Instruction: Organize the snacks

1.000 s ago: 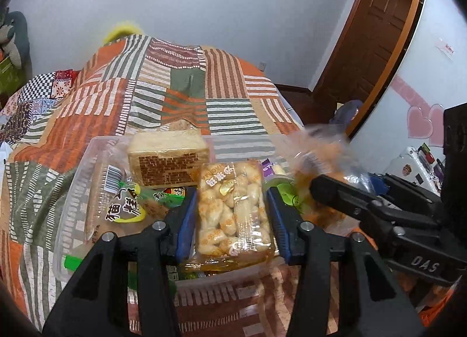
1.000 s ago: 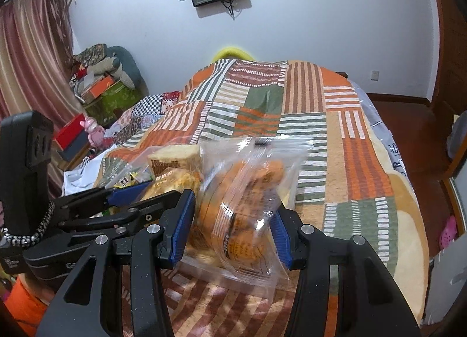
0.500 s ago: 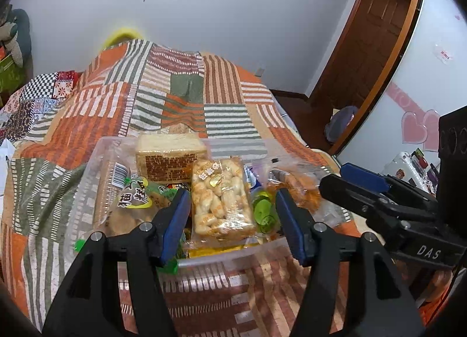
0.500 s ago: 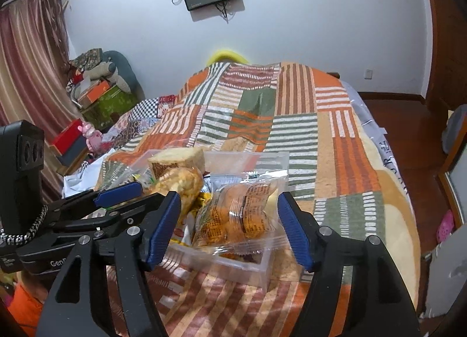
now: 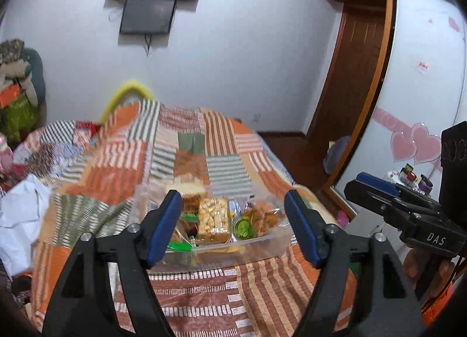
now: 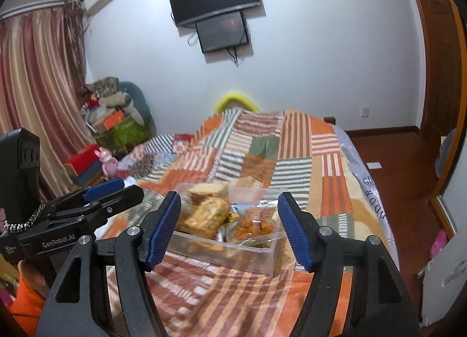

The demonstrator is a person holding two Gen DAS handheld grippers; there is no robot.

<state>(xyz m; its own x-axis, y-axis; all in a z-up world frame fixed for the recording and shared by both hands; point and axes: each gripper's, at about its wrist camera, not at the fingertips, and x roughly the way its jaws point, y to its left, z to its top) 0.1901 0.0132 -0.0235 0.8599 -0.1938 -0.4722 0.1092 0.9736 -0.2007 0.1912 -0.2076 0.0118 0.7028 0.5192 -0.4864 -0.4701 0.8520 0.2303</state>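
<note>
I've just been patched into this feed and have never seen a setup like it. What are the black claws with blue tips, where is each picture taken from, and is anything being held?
There is no robot here. A person carries a hand-held two-finger gripper in each hand, and each gripper has a wide-angle camera looking forward along its fingers.

One picture is from the left gripper; the other gripper pokes in at its right edge. The other picture is from the right gripper; there the left one shows at the left edge.

Ahead of both lies a bed under a striped patchwork blanket. On it sits a clear plastic bin of snacks: a pale cake slice, a clear packet of small golden pieces, a bag of orange snacks and a green item.

Both grippers are wide open and hold nothing.
</note>
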